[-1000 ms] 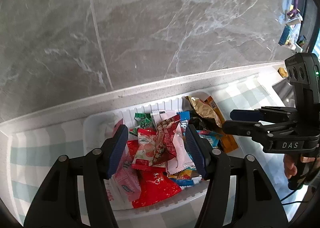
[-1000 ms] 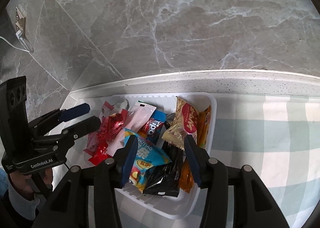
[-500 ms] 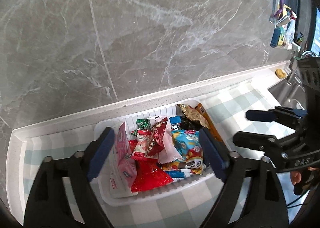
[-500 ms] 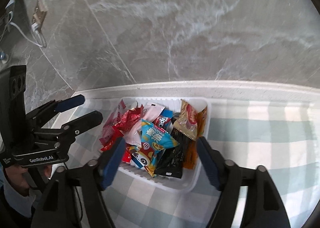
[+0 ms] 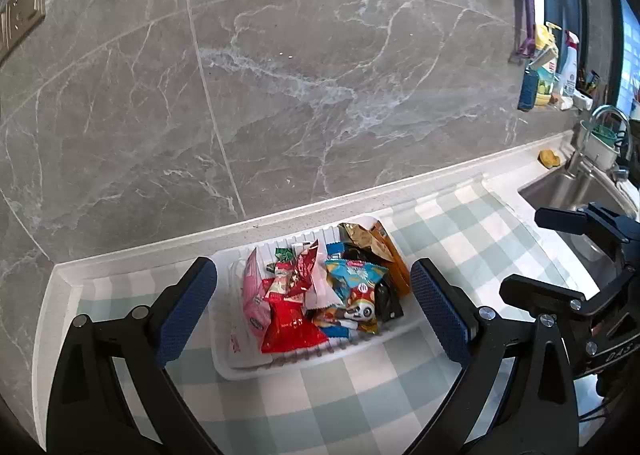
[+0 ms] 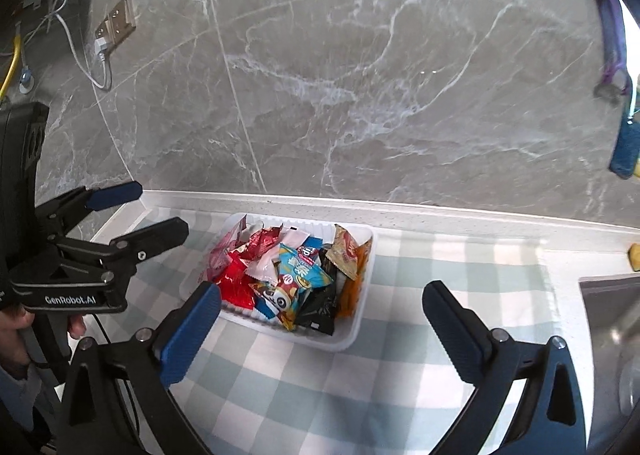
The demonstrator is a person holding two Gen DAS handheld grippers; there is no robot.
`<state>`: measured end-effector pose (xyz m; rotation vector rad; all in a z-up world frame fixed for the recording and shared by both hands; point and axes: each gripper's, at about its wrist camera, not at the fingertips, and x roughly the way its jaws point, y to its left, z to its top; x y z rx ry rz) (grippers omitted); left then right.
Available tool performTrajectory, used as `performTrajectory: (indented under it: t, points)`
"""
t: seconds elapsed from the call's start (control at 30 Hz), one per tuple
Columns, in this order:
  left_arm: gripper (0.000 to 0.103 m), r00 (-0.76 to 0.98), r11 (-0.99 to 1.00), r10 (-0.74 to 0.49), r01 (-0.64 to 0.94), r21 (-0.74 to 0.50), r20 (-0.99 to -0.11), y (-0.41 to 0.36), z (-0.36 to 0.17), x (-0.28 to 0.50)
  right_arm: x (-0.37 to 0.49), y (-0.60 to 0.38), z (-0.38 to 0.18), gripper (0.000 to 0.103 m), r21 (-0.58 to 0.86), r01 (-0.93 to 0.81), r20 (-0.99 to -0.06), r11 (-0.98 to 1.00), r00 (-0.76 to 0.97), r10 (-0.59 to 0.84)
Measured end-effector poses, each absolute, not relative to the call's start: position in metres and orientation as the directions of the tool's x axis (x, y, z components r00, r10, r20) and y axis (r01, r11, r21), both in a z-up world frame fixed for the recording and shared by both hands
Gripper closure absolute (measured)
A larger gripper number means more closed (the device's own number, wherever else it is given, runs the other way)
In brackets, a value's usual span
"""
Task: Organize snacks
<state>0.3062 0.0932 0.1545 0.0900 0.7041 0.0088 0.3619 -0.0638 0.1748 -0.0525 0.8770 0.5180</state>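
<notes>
I have both grippers up above the worktop [image 5: 304,407], which is covered by a pale green-and-white checked cloth and backed by a grey marble wall [image 5: 320,75]. The left gripper [image 5: 314,309] has its jaws opening, already spread wide, with nothing clamped; through the gap I look down on the white plastic tray [image 5: 240,365]. The right gripper [image 6: 322,329] is the same: jaws opening, far apart, empty, with the tray [image 6: 352,331] lying beyond and below them. The snacks all lie heaped inside that tray: a red packet [image 5: 290,329], a pink packet [image 5: 254,297], a blue packet with a panda face [image 5: 354,287], a black packet [image 6: 322,307] and an orange packet [image 6: 354,287] against the right wall. A steel sink [image 5: 568,195] is set into the worktop at the far right.
</notes>
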Motion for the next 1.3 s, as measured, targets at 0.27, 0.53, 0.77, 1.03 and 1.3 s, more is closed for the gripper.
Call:
performTrajectory:
  t: [0.27,0.53,0.77,1.03,1.3]
  points:
    - [0.004,0.775,0.994,0.037,0.036,0.102,-0.631,0.082,0.168,0.282,0.33,-0.069,0.191,0.0,0.138,-0.452,-0.734,0.881,0.551,0.398]
    - [0.004,0.786,0.992,0.028,0.054,0.115,-0.617,0.071,0.178,0.263,0.309,-0.075,0.202,0.0,0.132,-0.445,-0.727,0.886,0.564,0.392]
    - [0.004,0.795,0.991,0.022,0.063,0.119,-0.607,0.067,0.186,0.252,0.301,-0.08,0.208,0.0,0.131,-0.438,-0.723,0.89,0.572,0.388]
    - [0.004,0.804,0.99,0.016,0.072,0.124,-0.595,0.064,0.193,0.244,0.292,-0.085,0.216,0.0,0.132,-0.431,-0.711,0.893,0.586,0.388]
    - [0.004,0.806,0.988,0.014,0.08,0.133,-0.591,0.061,0.196,0.24,0.288,-0.09,0.22,0.0,0.136,-0.425,-0.703,0.895,0.595,0.39]
